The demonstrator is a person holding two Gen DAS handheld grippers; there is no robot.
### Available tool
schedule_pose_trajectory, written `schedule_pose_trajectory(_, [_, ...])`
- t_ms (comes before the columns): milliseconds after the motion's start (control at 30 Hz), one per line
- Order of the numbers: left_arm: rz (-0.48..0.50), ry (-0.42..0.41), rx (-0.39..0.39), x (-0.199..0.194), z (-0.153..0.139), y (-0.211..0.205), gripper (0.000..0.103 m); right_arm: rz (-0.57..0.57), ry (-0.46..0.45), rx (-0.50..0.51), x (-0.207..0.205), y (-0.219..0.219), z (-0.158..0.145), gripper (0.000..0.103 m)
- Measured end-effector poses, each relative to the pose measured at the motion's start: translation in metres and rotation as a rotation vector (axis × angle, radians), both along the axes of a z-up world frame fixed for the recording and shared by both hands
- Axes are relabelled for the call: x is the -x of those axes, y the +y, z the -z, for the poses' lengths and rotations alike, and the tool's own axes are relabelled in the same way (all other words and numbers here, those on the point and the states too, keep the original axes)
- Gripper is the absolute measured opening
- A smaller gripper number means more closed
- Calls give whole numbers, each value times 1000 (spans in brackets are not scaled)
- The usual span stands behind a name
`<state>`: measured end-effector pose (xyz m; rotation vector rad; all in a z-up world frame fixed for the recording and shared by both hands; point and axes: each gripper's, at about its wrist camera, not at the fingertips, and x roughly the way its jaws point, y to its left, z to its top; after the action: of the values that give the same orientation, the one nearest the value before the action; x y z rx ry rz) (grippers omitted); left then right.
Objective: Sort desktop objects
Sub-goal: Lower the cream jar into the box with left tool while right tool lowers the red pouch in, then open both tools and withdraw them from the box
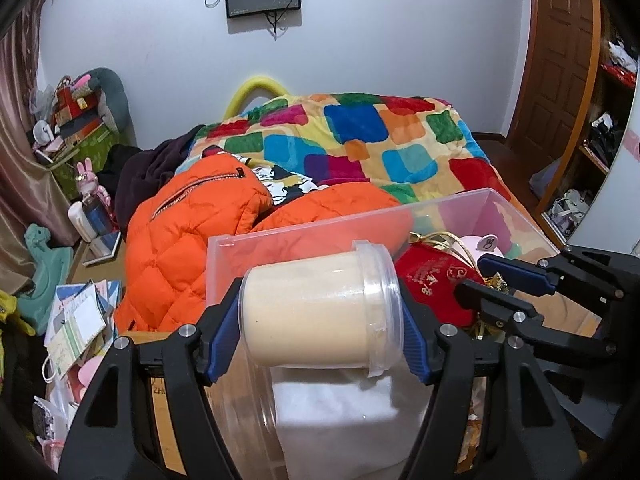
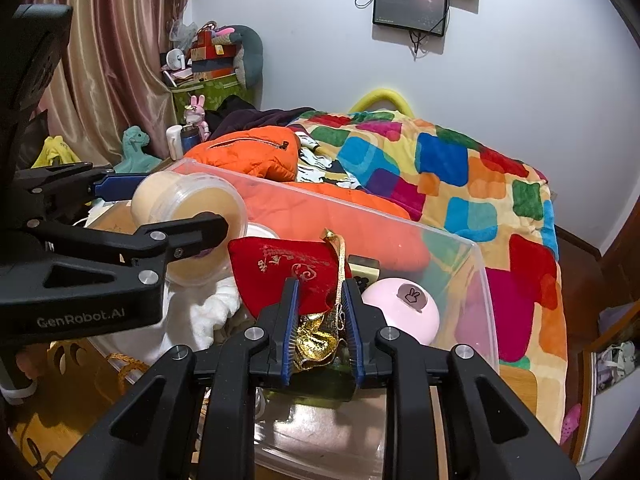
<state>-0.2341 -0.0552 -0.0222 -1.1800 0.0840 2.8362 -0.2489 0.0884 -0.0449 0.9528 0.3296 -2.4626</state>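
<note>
The left gripper [image 1: 320, 312] is clamped on a clear plastic jar [image 1: 320, 312] of cream-coloured paste, one blue pad on the jar's base and the other on its lid end, so the jar lies on its side above the near left corner of a clear plastic bin [image 1: 452, 204]. Beneath the jar, inside the bin, sits a folded white cloth [image 1: 340, 412]. The right gripper [image 2: 322, 320] has its jaws nearly closed, with a crumpled gold foil piece [image 2: 316, 338] and a gold cord [image 2: 341, 276] between the blue pads; whether the pads press on them cannot be told. Just beyond its fingertips a red embroidered pouch [image 2: 276, 272] lies in the middle of the bin. To the right of the pouch rests a pink round object [image 2: 404, 312] with a rabbit sticker, close to the bin's right wall, and a small dark box [image 2: 364, 266] stands behind both. An orange quilted jacket [image 1: 180, 232] lies against the bin's far wall, on a bed covered by a multicoloured blanket [image 1: 360, 136].
</note>
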Motion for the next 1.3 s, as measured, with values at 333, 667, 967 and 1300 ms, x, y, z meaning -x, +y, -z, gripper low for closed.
schedule_pose_trajectory(333, [-3,-24,-7,0,1,-2,71,18,4,-7,-3,7,-4,39])
schedule_pose_trajectory(667, [-11,-22,-23,-8,-10,-5,76,30,30,-4,-16,16,-17,52])
schedule_pose_trajectory(967, [27,44,38,-29,-35,6,88,66,69,21,-40,32,-39,54])
schedule_pose_trajectory(1300, [27,91,33,-60,-60,-1,89,65,114,38,-81,33,-54,66])
